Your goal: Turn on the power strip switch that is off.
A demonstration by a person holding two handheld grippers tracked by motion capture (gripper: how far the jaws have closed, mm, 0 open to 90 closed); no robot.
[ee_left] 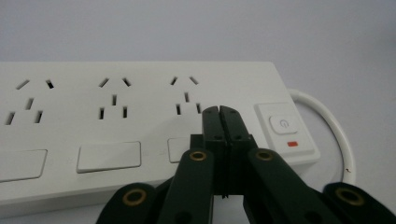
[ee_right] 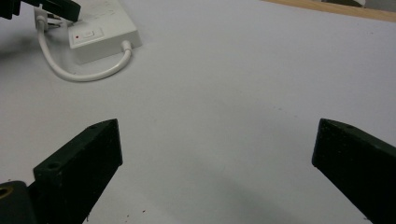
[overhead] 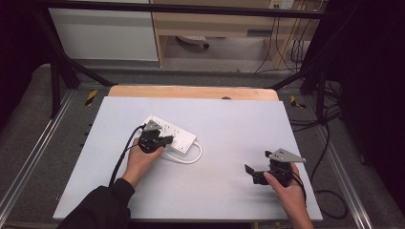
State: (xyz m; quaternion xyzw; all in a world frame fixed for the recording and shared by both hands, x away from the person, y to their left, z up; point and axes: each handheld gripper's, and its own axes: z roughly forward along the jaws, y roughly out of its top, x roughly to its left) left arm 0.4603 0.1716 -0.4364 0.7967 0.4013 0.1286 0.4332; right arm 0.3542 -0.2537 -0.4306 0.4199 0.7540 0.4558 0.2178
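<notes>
White power strip (ee_left: 140,116) near the table's (overhead: 229,191) far-left part: left gripper (ee_left: 220,112), jaws pressed together, poised just beside the power button (ee_left: 283,124), apparently not yet pressed; right gripper (ee_right: 215,154) spread wide, idle.

Lab: framed rig (overhead: 62,71), floor cables (overhead: 329,143)

A pale grey table top (overhead: 229,143) is lying over a wooden board (overhead: 191,92) that is showing along its far edge. Grey carpet (overhead: 28,124) is covering the floor around it, with metal rails (overhead: 36,143) running along both sides. Black frame bars (overhead: 181,8) are crossing above the far side. Behind them a white cabinet (overhead: 105,33) is standing beside a light wooden desk (overhead: 215,24), and black cables (overhead: 286,47) are hanging down at the right. Both side edges are sitting in darkness.
</notes>
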